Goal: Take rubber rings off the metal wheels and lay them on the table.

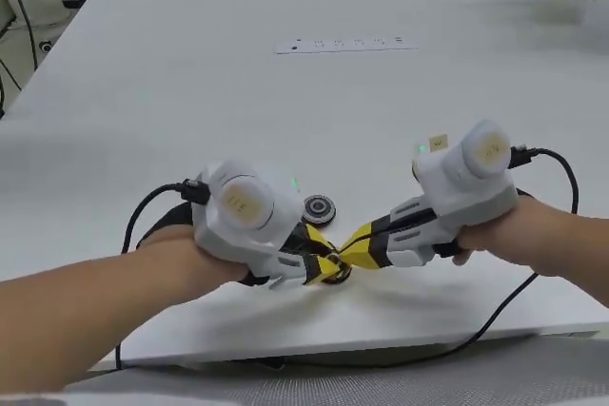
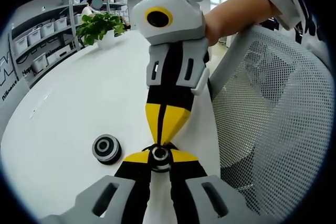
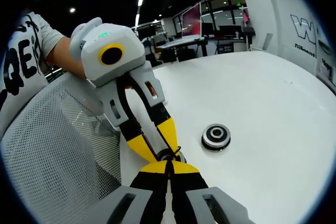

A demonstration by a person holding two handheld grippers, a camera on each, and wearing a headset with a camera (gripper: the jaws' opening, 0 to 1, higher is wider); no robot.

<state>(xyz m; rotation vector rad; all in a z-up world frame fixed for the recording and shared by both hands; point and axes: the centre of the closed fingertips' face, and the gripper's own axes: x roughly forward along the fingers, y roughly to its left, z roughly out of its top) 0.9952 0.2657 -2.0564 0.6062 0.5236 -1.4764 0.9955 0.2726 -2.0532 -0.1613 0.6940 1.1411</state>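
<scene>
- The held wheel [image 2: 160, 156] hangs just nearer the person than the loose wheel [image 1: 319, 208], which lies flat on the table [image 1: 190, 92]
- left gripper [image 1: 322, 268], left of the loose wheel, has its jaws clamped across the held wheel
- right gripper [image 3: 169, 162], right of the loose wheel, has its jaws pressed together at that wheel's rim, apparently nipping the rubber ring [image 2: 152, 157]
- judgement: wheel small, stiff, slick metal; ring soft, stretchy and grippy, so pinch its outer edge and peel it sideways; a thin bite may slip off.
</scene>
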